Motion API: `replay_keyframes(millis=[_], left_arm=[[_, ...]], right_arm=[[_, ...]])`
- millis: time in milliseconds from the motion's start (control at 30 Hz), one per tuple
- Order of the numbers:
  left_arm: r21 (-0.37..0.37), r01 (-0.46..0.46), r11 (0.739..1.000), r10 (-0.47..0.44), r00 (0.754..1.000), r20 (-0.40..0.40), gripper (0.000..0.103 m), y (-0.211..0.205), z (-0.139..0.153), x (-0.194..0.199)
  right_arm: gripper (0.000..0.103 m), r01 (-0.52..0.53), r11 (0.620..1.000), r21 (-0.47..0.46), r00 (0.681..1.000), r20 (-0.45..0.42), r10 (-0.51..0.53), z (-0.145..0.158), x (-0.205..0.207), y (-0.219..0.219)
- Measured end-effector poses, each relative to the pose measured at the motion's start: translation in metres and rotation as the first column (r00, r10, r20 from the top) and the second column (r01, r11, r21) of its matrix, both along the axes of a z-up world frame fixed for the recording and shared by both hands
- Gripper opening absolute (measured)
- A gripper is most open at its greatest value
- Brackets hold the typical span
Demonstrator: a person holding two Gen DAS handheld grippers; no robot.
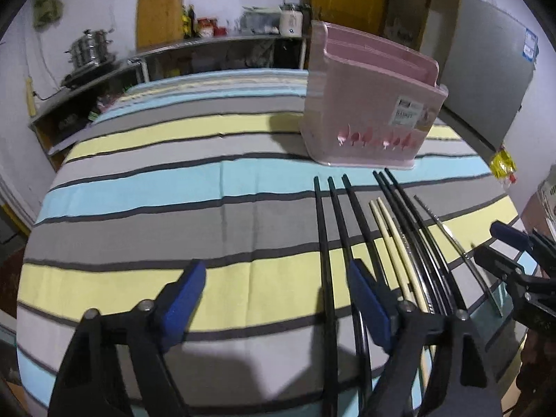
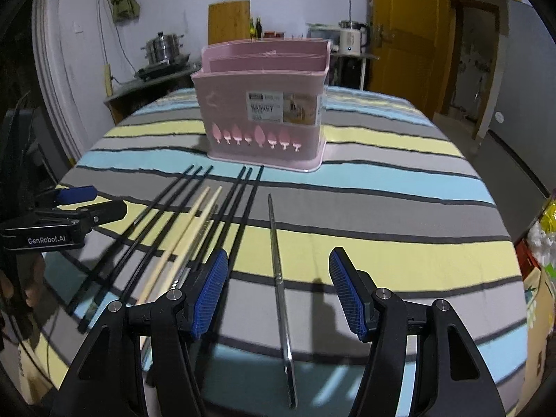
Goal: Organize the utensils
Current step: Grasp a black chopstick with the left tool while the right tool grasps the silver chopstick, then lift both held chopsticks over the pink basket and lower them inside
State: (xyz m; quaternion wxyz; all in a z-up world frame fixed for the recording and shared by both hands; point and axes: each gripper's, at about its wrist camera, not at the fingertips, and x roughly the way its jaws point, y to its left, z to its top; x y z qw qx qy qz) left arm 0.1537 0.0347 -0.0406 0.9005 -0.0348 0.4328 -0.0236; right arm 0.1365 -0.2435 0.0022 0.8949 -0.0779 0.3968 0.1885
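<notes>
Pink basket stands upright on the striped cloth covering the bench, far side. In front of it chopsticks lie in a row pointing at it: black chopsticks, pale wooden chopsticks, and one metal chopstick apart at the right. Right hand-held gripper has jaws wide apart, straddling the metal chopstick, not pressing it. Left hand-held gripper also spread, a black chopstick between its pads, nothing clamped.
</notes>
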Motion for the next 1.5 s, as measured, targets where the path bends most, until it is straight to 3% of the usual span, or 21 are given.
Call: replay_keyframes(millis=[167,367,600,733,833,867,900,1000,1167,1500], left_arm=[[-0.019,0.026,0.999,-0.027,0.998,-0.052,0.07,-0.002,-0.009,0.018],[-0.009,0.052,0.999,-0.052,0.996,-0.069,0.064,-0.005,-0.01,0.032],[0.078,0.096,0.992,-0.089,0.992,-0.088,0.06,-0.017,-0.011,0.048],[0.079,0.1,0.992,-0.091,0.991,-0.101,0.058,-0.02,-0.01,0.057],[0.087,0.11,0.99,-0.101,0.99,-0.102,0.04,-0.024,-0.008,0.064],[0.089,0.112,0.99,-0.103,0.989,-0.102,0.03,-0.024,-0.007,0.066],[0.086,0.114,0.99,-0.105,0.989,-0.103,0.019,-0.025,-0.006,0.068],[0.059,0.115,0.992,-0.108,0.988,-0.109,0.008,-0.024,-0.005,0.072],[-0.052,0.094,0.994,-0.099,0.99,-0.104,0.007,-0.009,0.002,0.068],[-0.069,0.123,0.99,-0.123,0.992,-0.001,0.006,-0.001,0.056,0.051]], right_arm=[[0.054,-0.009,1.0,-0.012,0.999,-0.038,0.008,-0.009,0.02,0.004],[0.041,-0.023,0.999,-0.034,0.996,-0.089,0.02,-0.02,0.041,0.012],[0.037,-0.032,0.998,-0.057,0.995,-0.097,0.026,-0.021,0.056,0.021],[0.024,-0.029,0.998,-0.059,0.994,-0.109,0.023,-0.02,0.064,0.025],[0.006,-0.039,0.997,-0.061,0.992,-0.119,0.031,-0.019,0.069,0.029],[0.004,-0.044,0.997,-0.061,0.992,-0.123,0.036,-0.019,0.07,0.031],[0.004,-0.047,0.997,-0.062,0.992,-0.123,0.039,-0.019,0.071,0.032],[0.004,-0.048,0.998,-0.038,0.99,-0.133,0.042,-0.018,0.069,0.03],[0.004,-0.038,0.999,0.003,0.991,-0.125,0.038,-0.007,0.066,0.024],[0.004,-0.049,0.997,0.057,0.998,-0.037,0.051,0.041,0.059,0.022]])
